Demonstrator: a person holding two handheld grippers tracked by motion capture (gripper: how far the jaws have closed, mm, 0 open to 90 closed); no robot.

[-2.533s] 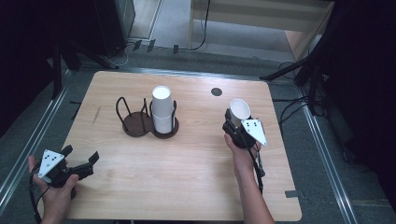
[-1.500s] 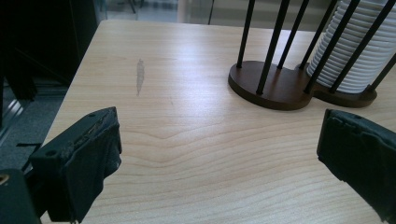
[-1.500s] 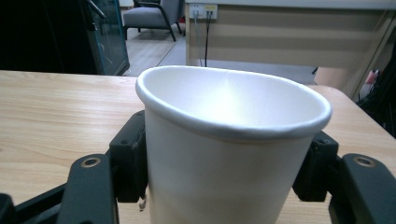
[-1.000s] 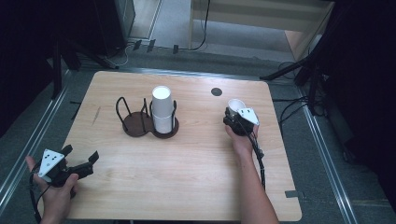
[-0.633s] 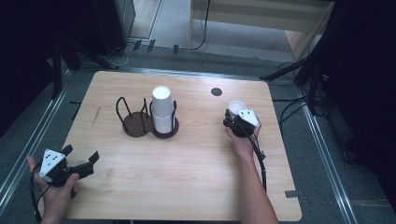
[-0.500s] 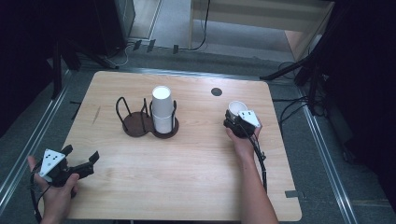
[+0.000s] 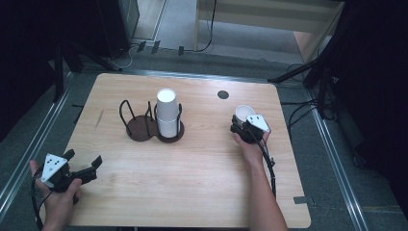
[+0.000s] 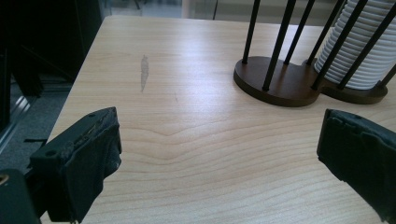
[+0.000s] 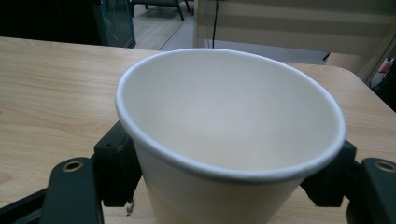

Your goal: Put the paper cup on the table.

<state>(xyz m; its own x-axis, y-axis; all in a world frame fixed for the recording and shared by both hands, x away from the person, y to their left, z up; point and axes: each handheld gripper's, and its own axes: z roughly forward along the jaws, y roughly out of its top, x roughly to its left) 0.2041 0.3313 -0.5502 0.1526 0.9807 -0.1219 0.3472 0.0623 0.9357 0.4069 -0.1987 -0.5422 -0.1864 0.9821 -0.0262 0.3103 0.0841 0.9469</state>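
A white paper cup [image 7: 244, 113] [image 9: 229, 140] stands upright between the jaws of my right gripper [image 7: 245, 126] at the table's right side; the black jaws press its wall on both sides, mouth up and empty. A stack of white cups [image 7: 167, 112] [image 8: 363, 51] sits in the right well of a dark two-well wire holder [image 7: 144, 129] [image 8: 285, 84] near the table's middle; the left well holds nothing. My left gripper [image 7: 82, 166] [image 8: 219, 158] rests at the front left corner, jaws wide apart with bare wood between them.
The wooden table [image 7: 192, 192] has a small dark round hole [image 7: 223, 94] near its far edge and a faint grey smear [image 8: 144, 70] at the left. Metal rails and cables [image 7: 308, 110] run beside the table, with dark floor beyond.
My right gripper has drawn slightly nearer and lowered, bringing the cup from tilted to upright by the table. The left gripper has stayed where it was.
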